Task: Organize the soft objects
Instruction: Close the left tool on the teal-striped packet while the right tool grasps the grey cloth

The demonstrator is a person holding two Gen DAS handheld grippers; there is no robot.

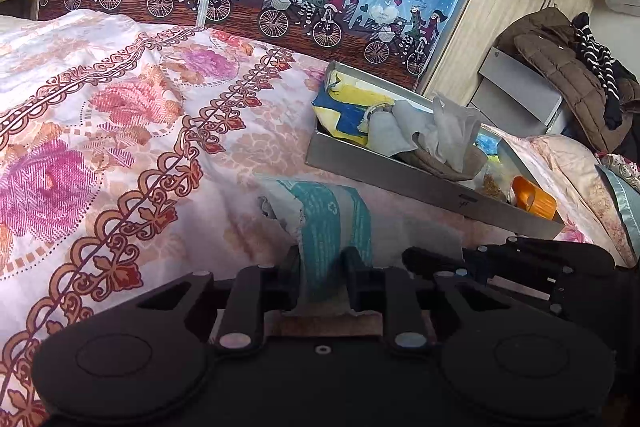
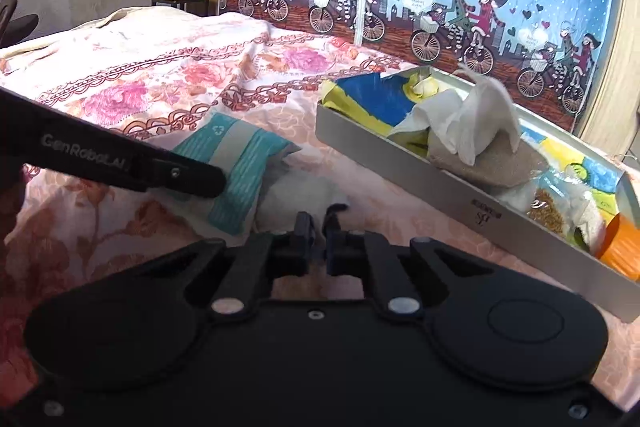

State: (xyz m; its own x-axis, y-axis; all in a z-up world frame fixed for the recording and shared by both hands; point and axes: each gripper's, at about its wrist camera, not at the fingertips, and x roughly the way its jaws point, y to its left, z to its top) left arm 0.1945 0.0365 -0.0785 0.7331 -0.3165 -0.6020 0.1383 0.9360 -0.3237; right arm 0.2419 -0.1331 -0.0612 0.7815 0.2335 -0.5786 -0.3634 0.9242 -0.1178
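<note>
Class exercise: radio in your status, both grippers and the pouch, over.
Left gripper shut on teal pouch. Right gripper shut on the pouch's white end. Pouch on bedspread, short of tray. Nothing blocking.

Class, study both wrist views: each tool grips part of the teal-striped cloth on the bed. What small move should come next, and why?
Probably lift the teal-striped cloth together, toward the grey box. The left tool and right tool both pinch it, and it lies beside the box, which already holds soft items.
</note>
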